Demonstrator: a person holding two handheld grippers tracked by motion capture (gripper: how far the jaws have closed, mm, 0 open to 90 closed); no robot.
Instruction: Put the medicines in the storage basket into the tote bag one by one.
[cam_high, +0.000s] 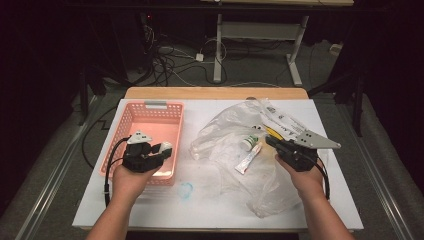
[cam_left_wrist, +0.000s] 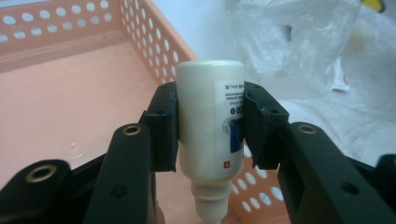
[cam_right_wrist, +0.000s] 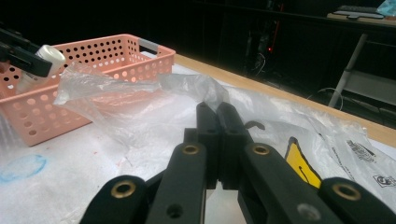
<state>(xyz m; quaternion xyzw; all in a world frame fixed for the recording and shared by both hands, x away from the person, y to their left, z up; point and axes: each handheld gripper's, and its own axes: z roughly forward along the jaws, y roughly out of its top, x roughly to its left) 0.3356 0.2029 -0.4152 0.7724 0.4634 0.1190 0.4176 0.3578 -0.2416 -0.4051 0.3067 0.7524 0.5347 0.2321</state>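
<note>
The left tongs (cam_left_wrist: 210, 126) are clamped on a small white plastic bottle with a blue-and-white label (cam_left_wrist: 211, 121), one pad (cam_left_wrist: 163, 126) on each side of its body. In the left gripper view the bottle's flat base points away from the camera and its ribbed cap points back toward the hand. The bottle hangs over the near right corner of the pink perforated plastic basket (cam_high: 131, 118), above the basket's floor and just inside its right wall; in the high view the left tongs (cam_high: 161, 150) sit over that same corner with the bottle (cam_high: 165, 147) at their tip.

The right tongs (cam_right_wrist: 217, 140) are closed, pads pressed together with nothing between them. In the high view they (cam_high: 274, 144) rest at the right side of the crumpled clear plastic bag (cam_high: 227, 127), which spreads over the middle of the white counter (cam_high: 210, 210). A white tube with red print (cam_high: 248, 158) and a small white bottle with a green label (cam_high: 249, 141) lie on the bag, just left of the right tongs and well apart from the basket.
</note>
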